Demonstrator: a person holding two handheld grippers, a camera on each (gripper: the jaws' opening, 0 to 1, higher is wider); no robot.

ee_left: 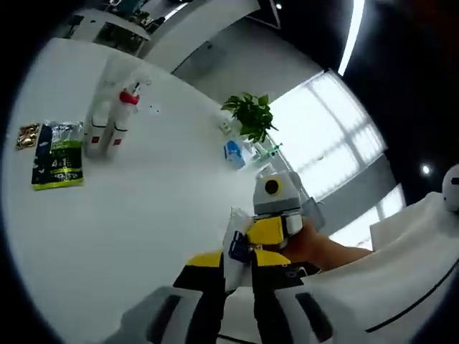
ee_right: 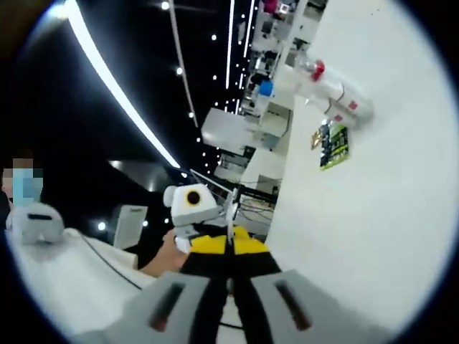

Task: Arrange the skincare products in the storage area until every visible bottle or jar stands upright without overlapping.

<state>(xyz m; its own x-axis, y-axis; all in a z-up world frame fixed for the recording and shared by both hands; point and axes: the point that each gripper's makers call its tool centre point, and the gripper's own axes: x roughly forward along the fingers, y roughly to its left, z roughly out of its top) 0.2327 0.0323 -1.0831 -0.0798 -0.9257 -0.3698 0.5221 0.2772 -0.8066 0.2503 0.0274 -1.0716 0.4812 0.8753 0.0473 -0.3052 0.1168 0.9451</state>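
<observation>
Item: small translucent white plastic tube with blue label (ee_left: 234, 247), pinched between our left gripper (ee_left: 237, 276) and right gripper (ee_right: 229, 269), both clamped. We judge it light, squashy, slippery; grip the stiffer cap end.

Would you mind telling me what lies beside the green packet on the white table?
Beside the green packet on the white table lies a small gold-patterned packet on one side; two white spray bottles stand on the other. What the green packet covers cannot be seen.

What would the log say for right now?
left gripper: shut on white packet | right gripper: shut on it too | spray bottles: upright on table | green pouch: flat
</observation>
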